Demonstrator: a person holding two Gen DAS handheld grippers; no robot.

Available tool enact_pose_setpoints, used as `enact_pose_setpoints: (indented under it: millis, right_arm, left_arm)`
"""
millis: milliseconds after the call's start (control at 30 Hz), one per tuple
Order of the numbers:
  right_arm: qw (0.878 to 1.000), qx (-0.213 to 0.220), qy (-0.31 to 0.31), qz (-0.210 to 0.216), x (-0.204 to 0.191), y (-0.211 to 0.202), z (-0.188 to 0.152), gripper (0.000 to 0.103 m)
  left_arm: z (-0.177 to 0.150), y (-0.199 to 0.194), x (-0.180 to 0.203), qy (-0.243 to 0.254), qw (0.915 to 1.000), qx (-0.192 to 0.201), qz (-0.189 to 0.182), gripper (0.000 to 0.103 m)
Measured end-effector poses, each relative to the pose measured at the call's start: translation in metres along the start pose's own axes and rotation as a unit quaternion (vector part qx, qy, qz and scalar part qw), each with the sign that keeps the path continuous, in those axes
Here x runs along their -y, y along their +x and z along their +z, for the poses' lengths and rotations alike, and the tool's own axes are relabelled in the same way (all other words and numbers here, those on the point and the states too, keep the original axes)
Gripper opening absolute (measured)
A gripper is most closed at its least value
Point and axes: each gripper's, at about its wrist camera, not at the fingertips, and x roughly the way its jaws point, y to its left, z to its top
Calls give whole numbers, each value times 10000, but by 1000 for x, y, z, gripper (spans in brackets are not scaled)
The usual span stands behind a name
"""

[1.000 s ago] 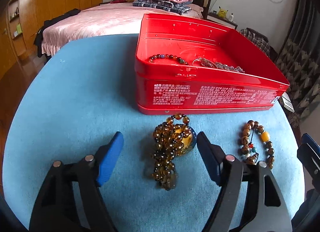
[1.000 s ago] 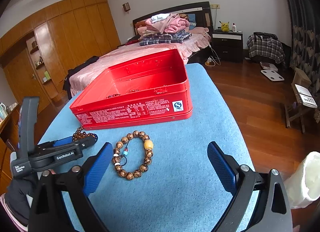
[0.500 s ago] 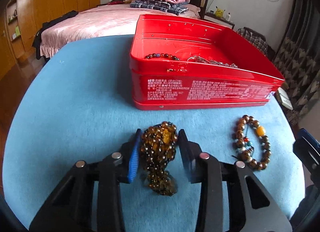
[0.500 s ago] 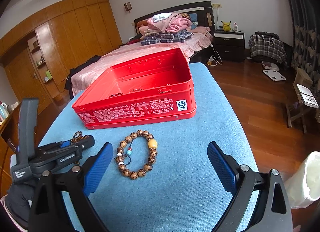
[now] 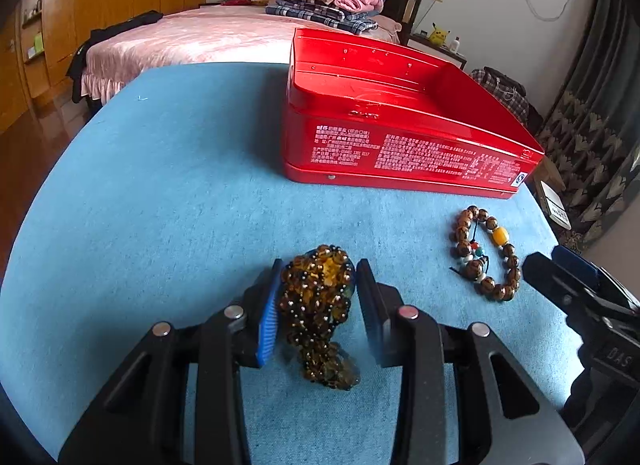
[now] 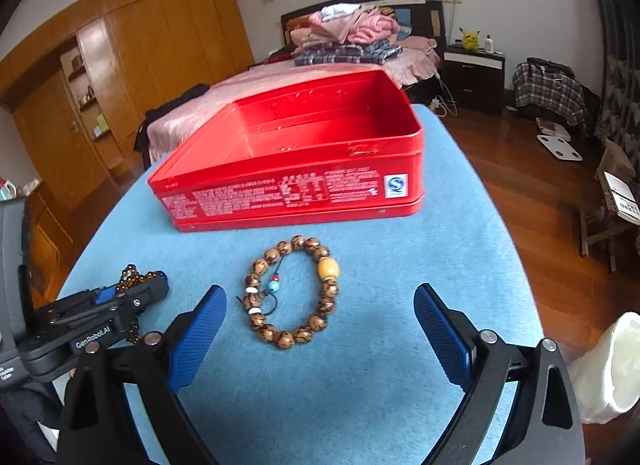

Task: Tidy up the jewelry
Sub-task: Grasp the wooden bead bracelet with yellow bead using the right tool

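Note:
My left gripper (image 5: pixel 318 285) is shut on a bunched amber bead necklace (image 5: pixel 320 305), whose tail hangs down toward the blue tabletop (image 5: pixel 160 205). A brown wooden bead bracelet (image 5: pixel 486 253) with one yellow bead lies on the table to its right, also in the right wrist view (image 6: pixel 294 291). My right gripper (image 6: pixel 318 329) is open and empty, just behind the bracelet. The red tin (image 6: pixel 292 189) stands open beyond both, also in the left wrist view (image 5: pixel 400 149). The left gripper shows at the left of the right wrist view (image 6: pixel 108 305).
The table's right edge drops to a wooden floor (image 6: pixel 540 205). A bed (image 5: pixel 192 41) with folded clothes stands behind the table. A white gloved hand (image 6: pixel 608 369) holds the right gripper.
My left gripper closed on the amber necklace and lifted it slightly, drawing back from the tin. My right gripper moved closer to the bracelet, still open.

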Motion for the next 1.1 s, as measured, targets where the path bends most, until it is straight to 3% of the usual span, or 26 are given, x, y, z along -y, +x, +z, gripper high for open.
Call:
enact_pose_setpoints:
  millis: [133, 333, 400, 767, 1100]
  right_arm:
    - [9995, -301, 76, 42, -1, 15, 4, 59]
    - [9984, -502, 32, -262, -2, 26, 5, 33]
    - [9983, -535, 13, -227, -3, 27, 4, 12]
    - [9995, -301, -23, 3, -4, -2, -1, 11]
    - [9997, 117, -203, 70, -10, -38, 22, 11]
  left_arm:
    - [2, 1, 1, 62, 10000, -6, 45, 34]
    - [0, 1, 4, 99, 9999, -8, 86, 34]
    - [0, 1, 5, 113, 9999, -5, 103, 34]
    - [1, -11, 7, 150, 9998, 88, 98, 34]
    - [8, -32, 14, 223, 9993, 312, 15, 34]
